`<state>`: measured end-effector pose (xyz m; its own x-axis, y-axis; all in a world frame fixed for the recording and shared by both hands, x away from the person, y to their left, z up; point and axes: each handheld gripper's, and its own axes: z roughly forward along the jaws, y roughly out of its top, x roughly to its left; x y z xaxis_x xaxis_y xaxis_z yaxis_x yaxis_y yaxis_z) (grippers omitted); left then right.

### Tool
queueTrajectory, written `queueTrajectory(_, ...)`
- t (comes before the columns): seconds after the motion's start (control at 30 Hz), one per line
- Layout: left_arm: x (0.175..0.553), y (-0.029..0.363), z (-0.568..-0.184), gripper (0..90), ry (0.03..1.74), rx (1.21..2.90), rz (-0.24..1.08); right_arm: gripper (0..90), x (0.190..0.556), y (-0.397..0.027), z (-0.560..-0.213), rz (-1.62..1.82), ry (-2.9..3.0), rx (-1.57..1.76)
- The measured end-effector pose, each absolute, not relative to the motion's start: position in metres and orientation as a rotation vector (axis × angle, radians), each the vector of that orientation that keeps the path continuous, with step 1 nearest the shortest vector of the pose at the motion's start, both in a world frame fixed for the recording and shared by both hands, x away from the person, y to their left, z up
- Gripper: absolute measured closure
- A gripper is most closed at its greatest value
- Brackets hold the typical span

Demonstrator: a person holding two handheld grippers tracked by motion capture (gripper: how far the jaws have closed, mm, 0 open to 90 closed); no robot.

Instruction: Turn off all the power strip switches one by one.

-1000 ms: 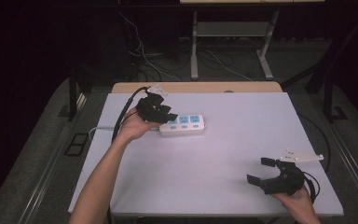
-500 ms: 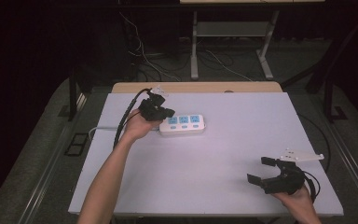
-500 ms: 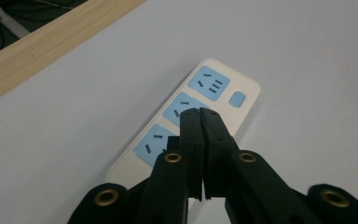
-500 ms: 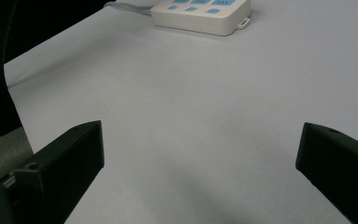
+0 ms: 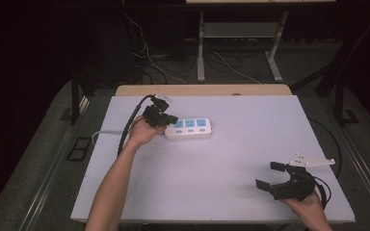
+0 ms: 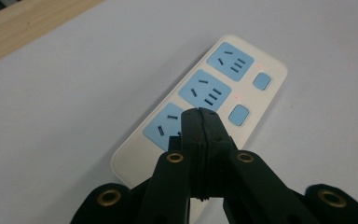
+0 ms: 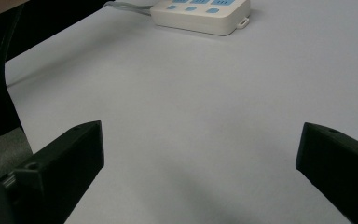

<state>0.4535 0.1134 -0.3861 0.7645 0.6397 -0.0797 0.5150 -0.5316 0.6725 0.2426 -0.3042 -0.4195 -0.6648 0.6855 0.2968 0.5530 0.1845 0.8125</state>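
A white power strip [image 5: 189,129] with three blue sockets and blue buttons lies at the back left of the white table [image 5: 231,159]. My left gripper [image 5: 171,119] is at its left end. In the left gripper view the jaws are pressed together with nothing between them, and my left gripper [image 6: 200,114] has its tips over the nearest socket of the power strip [image 6: 223,93]. Whether they touch it I cannot tell. My right gripper [image 5: 270,175] rests open near the front right corner. In the right gripper view my right gripper [image 7: 200,149] has its jaws wide apart over bare table, with the power strip [image 7: 200,14] far off.
The strip's pale cord [image 5: 107,132] runs off to the table's left edge. A wooden board [image 5: 202,90] borders the back edge. Behind the table are cables on the floor [image 5: 221,62] and a metal frame [image 5: 241,29]. Dark floor surrounds the table.
My left hand has sunk a little toward the strip's left end. The right hand has not moved.
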Motion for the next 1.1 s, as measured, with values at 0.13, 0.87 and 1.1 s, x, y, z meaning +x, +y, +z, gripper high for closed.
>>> queueTrajectory(0.13, 0.454, 0.113, -0.394, 89.0, 0.876, 2.258, 0.207, 0.7, 0.243, -0.305, -0.42, 1.492, 2.309, 1.217)
queueTrajectory(0.87, 0.452, 0.104, -0.413, 89.1, 0.86, 2.281, 0.139, 0.7, 0.242, -0.305, -0.42, 1.489, 2.316, 1.214)
queueTrajectory(1.1, 0.45, 0.1, -0.413, 89.2, 0.84, 2.297, 0.174, 0.7, 0.242, -0.305, -0.42, 1.492, 2.316, 1.213)
